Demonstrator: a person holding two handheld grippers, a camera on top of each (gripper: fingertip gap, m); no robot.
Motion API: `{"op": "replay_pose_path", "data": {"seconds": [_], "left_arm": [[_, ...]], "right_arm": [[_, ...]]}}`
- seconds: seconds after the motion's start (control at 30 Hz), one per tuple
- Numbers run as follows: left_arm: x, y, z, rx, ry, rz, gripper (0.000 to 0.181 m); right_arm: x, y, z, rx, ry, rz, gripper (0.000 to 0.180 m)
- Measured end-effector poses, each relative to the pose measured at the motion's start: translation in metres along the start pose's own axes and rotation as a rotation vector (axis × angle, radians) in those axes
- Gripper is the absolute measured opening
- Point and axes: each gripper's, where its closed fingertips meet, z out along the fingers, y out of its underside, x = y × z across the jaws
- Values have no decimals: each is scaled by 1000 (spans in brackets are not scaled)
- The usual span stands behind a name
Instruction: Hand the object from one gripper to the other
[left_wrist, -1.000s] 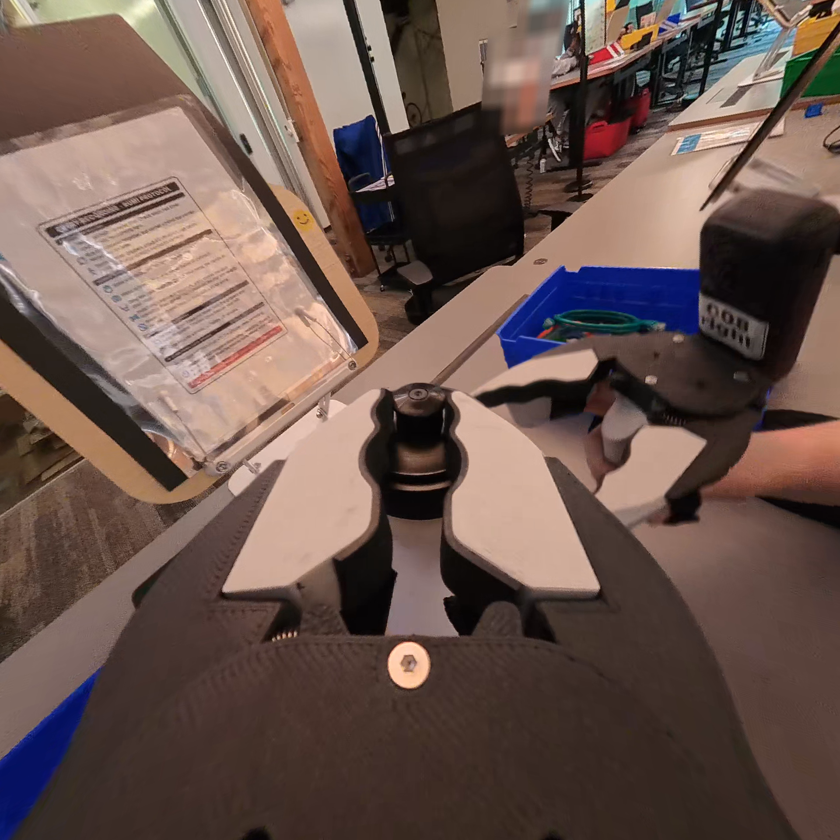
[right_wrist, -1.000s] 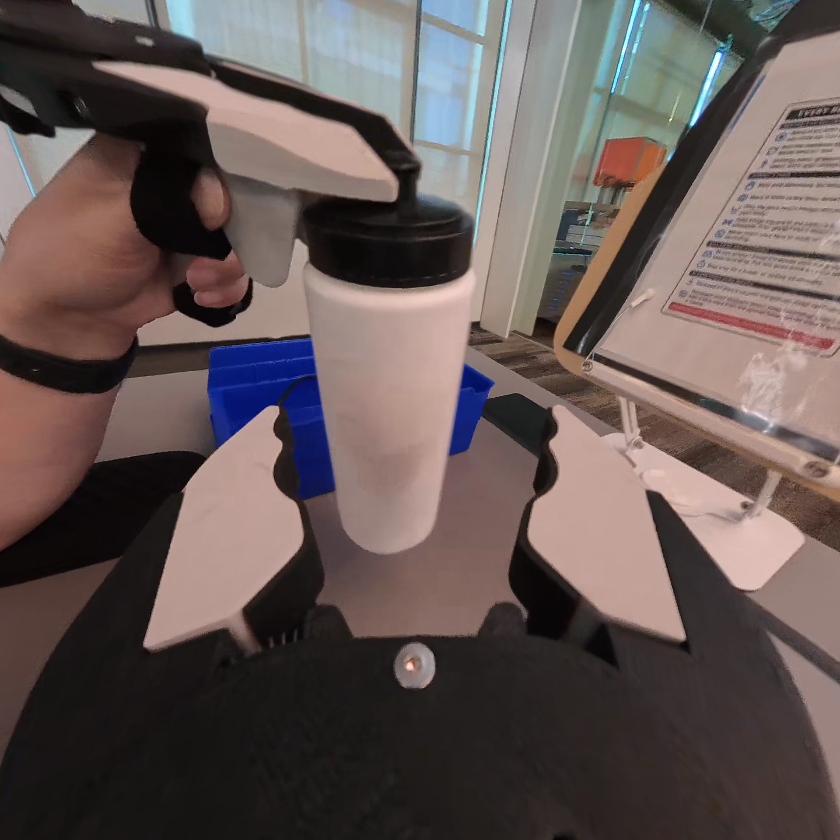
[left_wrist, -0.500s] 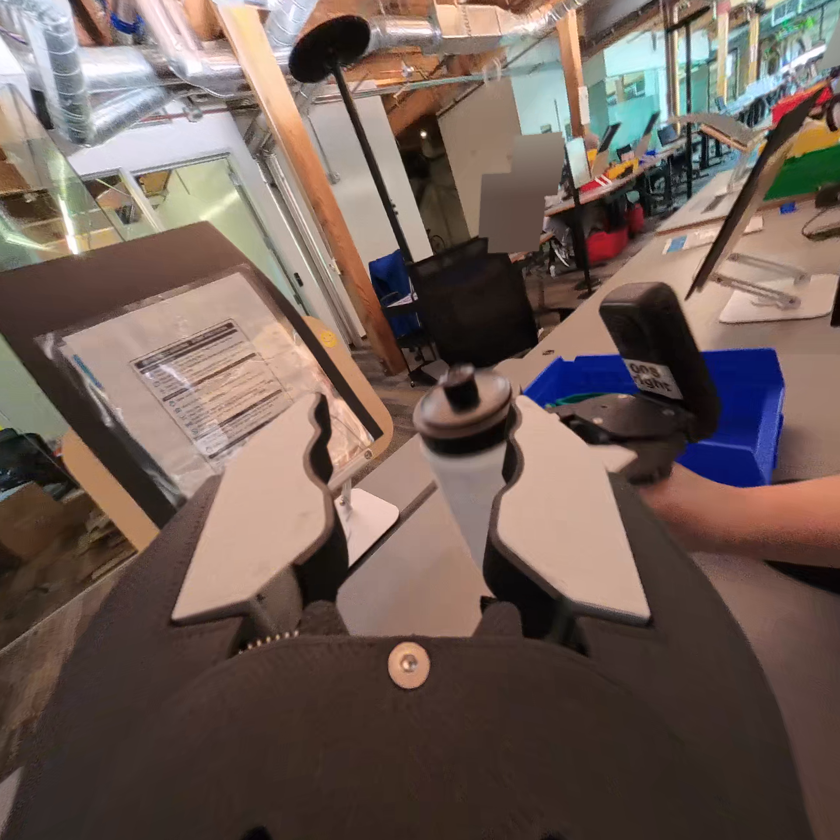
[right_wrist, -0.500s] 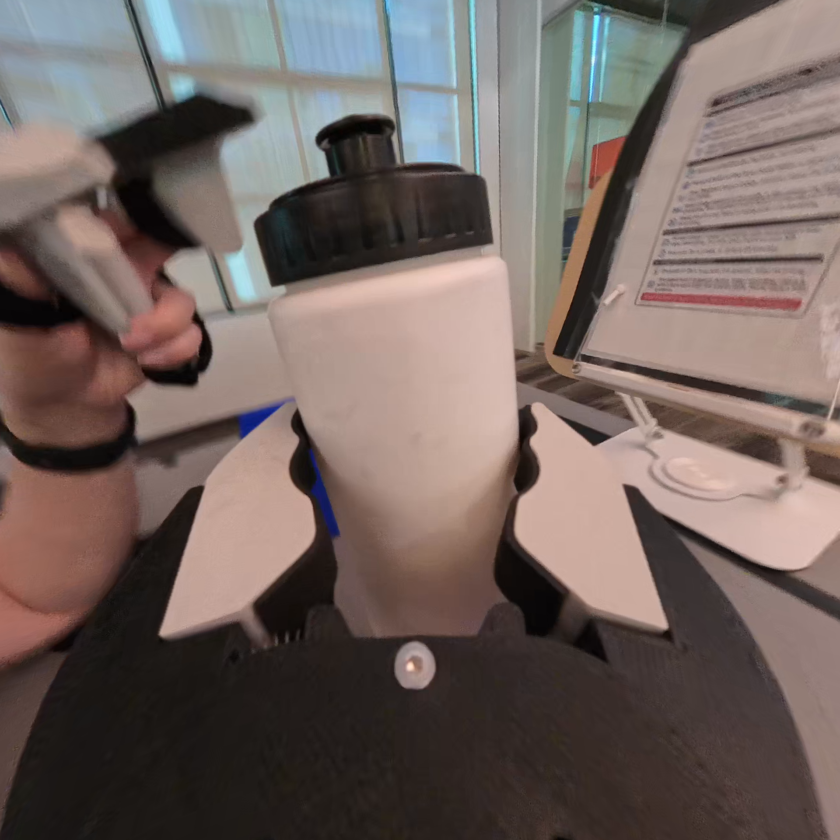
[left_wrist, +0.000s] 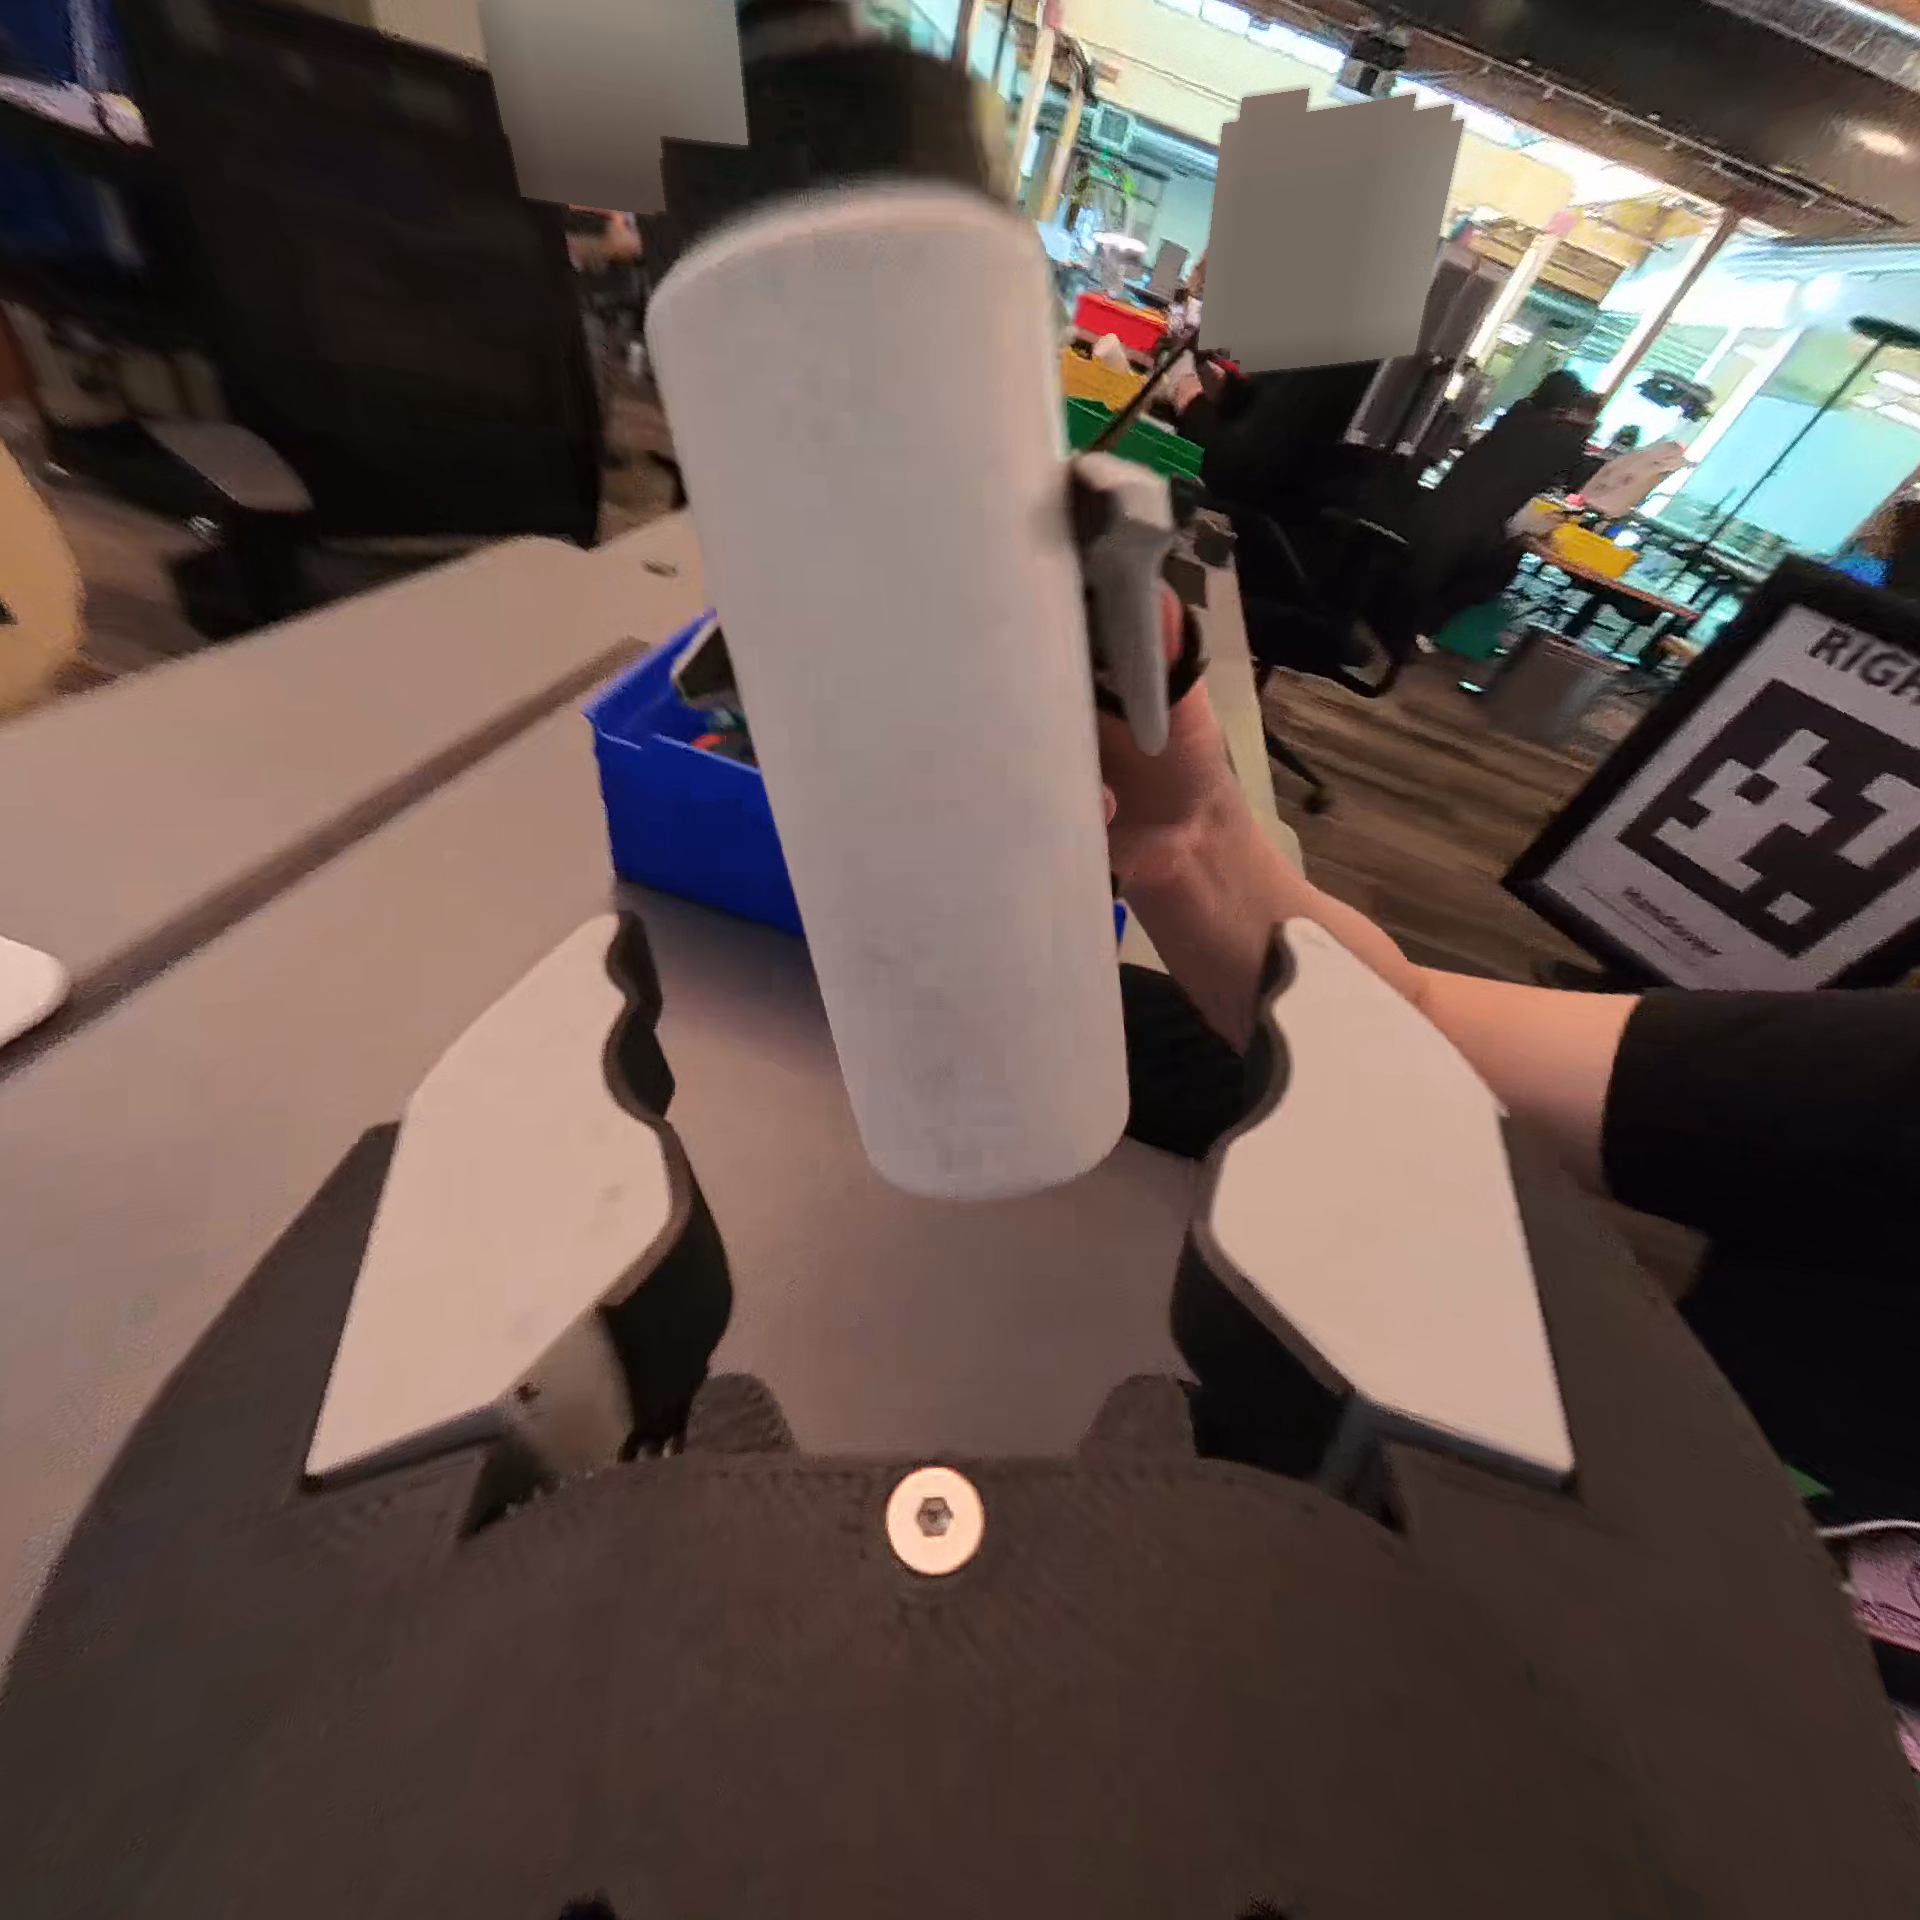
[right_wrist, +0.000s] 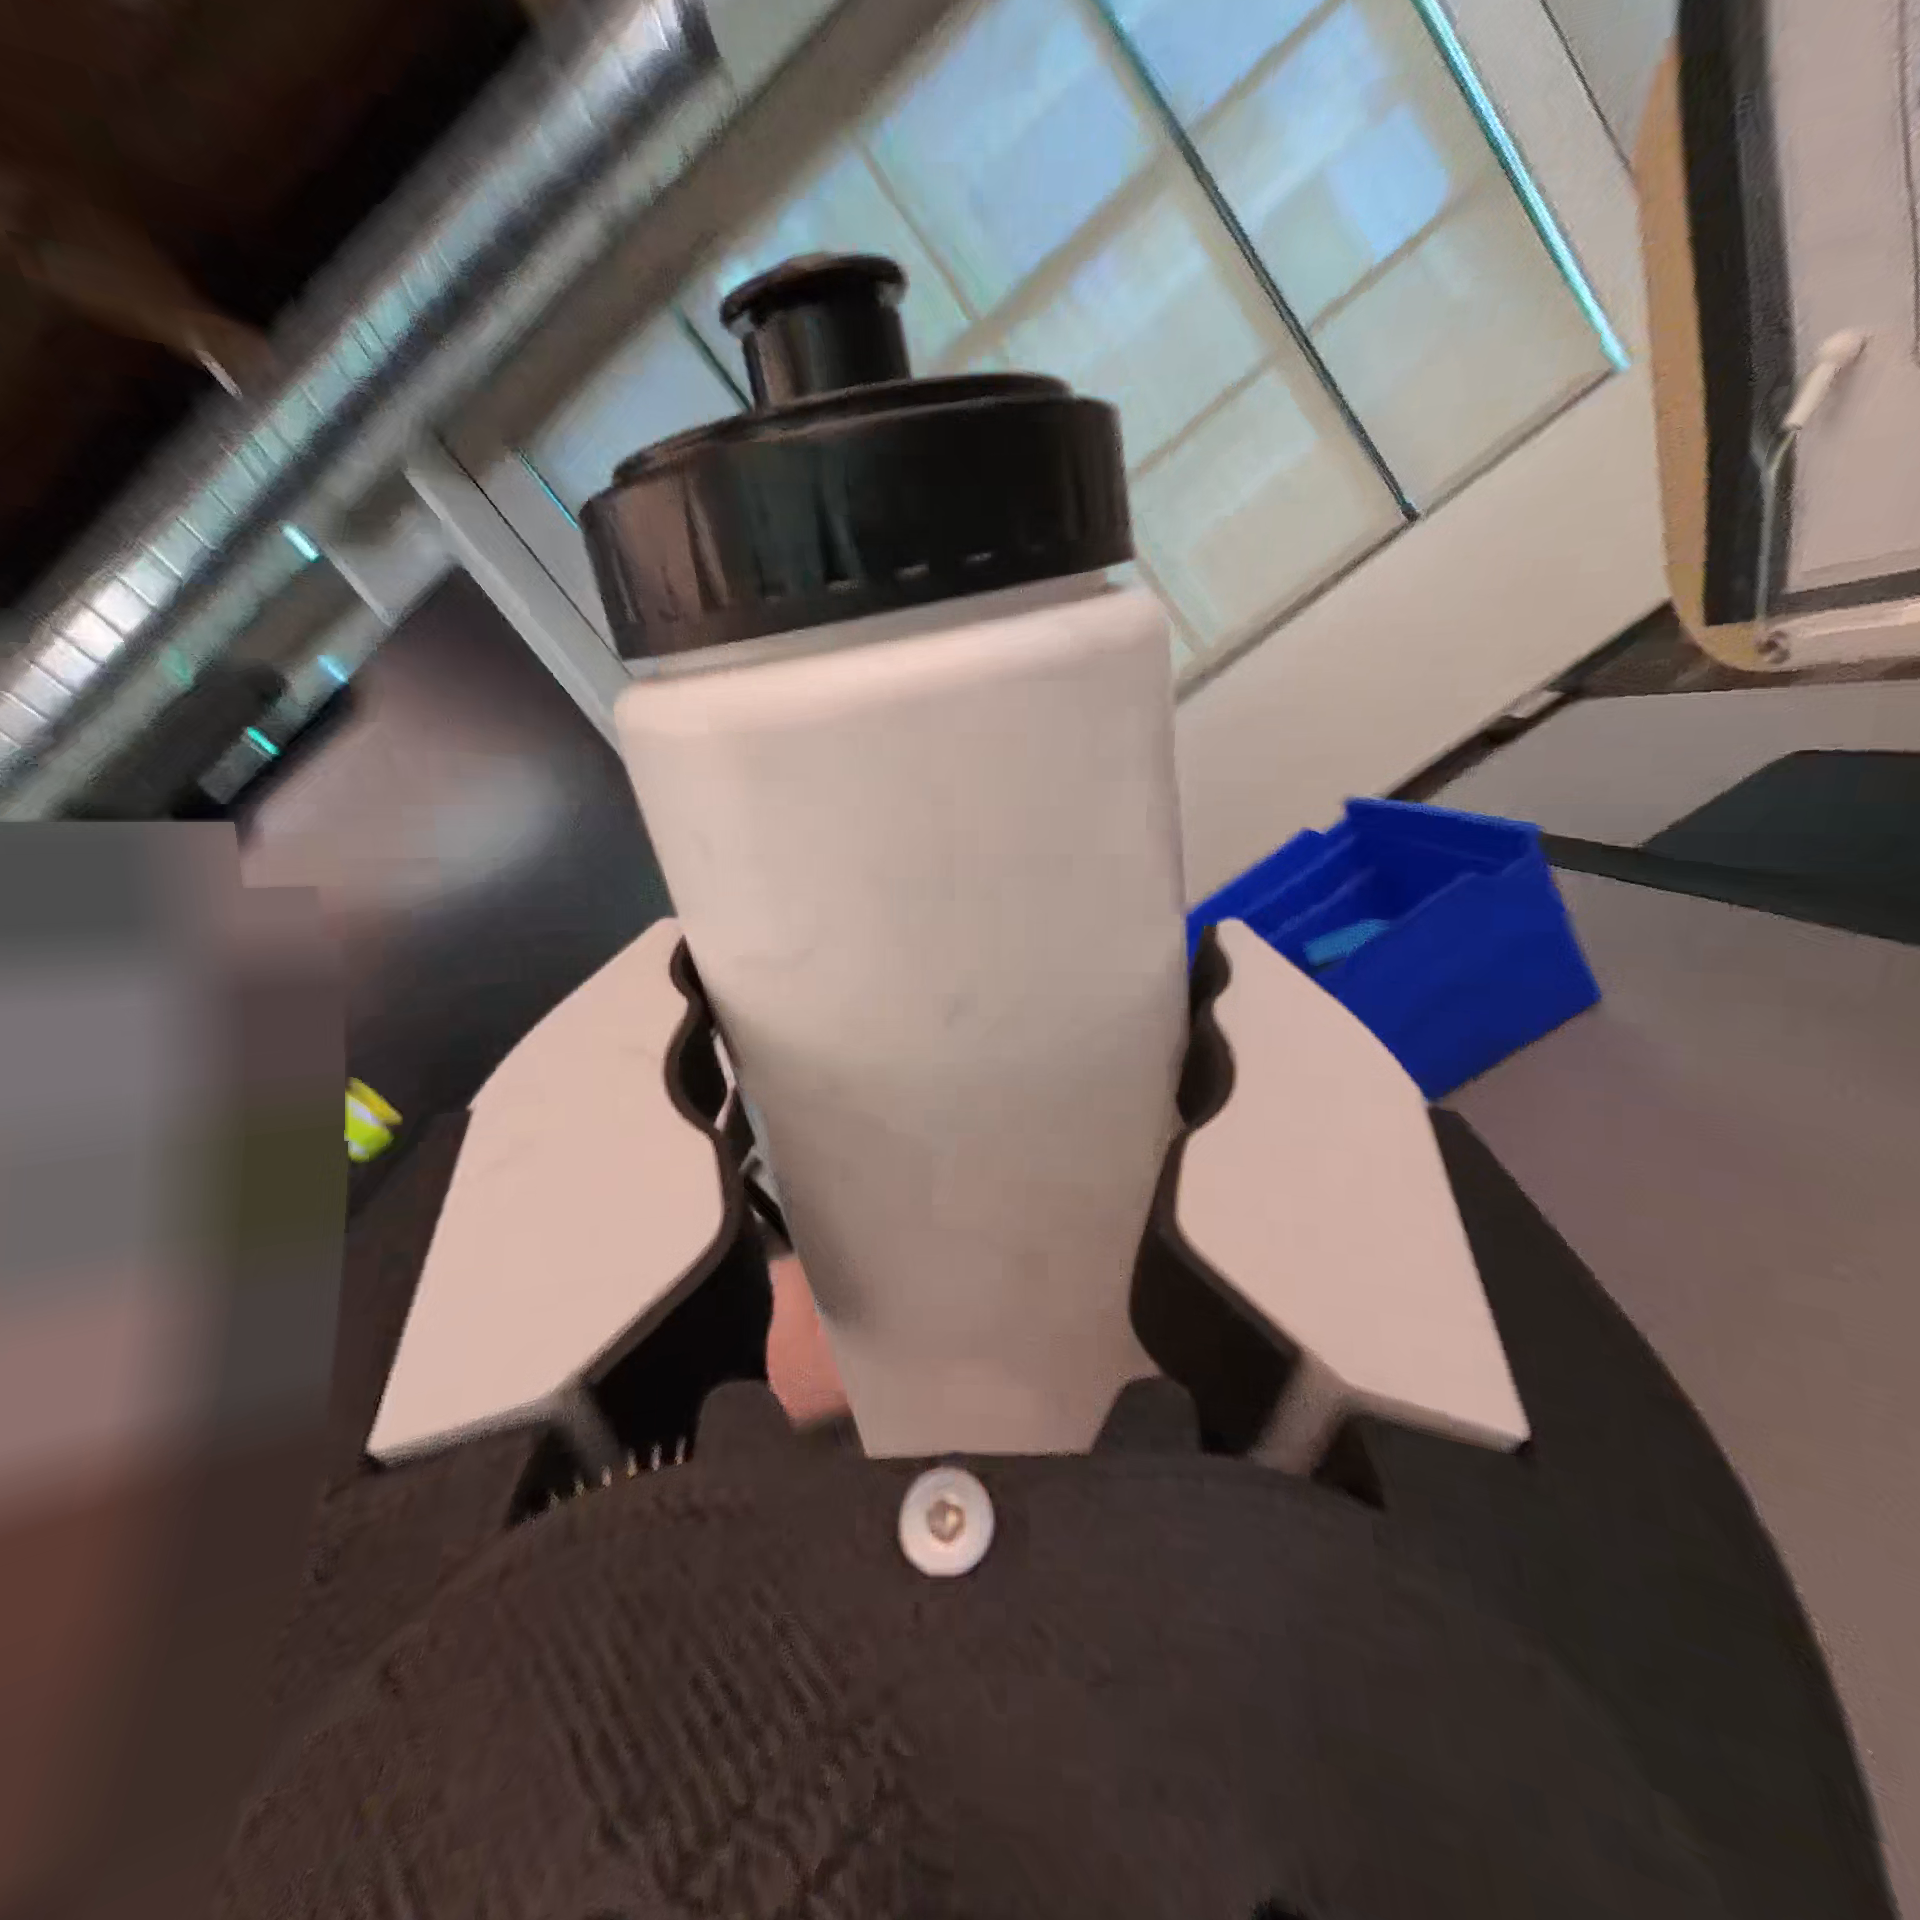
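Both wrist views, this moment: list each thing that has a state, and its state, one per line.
Bottle: off the table, cap on, spout tilted in the right wrist view.
Right gripper: shut on the bottle's body.
Left gripper: open, holding nothing; the bottle's base sits between its fingers, untouched.
Blue bin: on the table, open-topped, something inside.
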Motion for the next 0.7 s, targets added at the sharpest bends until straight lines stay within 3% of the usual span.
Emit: {"op": "replay_pose_path", "data": {"seconds": [0.13, 0.3, 0.33, 0.4, 0.47, 0.57, 0.7], "left_arm": [[12, 6, 19, 34, 88, 2, 113], [18, 13, 31, 38, 76, 77, 119], [20, 13, 32, 43, 80, 87, 115], [24, 11, 30, 58, 93, 131, 86], [27, 7, 27, 65, 94, 170, 86], [34, -11, 14, 144, 132, 136, 85], [27, -44, -22, 271, 128, 23, 84]], "right_arm": [[-8, 18, 10, -155, 131, -220, 89], [-25, 32, 24, -182, 131, -250, 89], [-27, 34, 26, -185, 134, -257, 90], [-33, 35, 30, -170, 131, -272, 90], [-40, 32, 31, -166, 129, -341, 91], [-56, 18, 27, -136, 154, -585, 112], [-91, -12, 13, 123, 263, -1168, 112]]}}
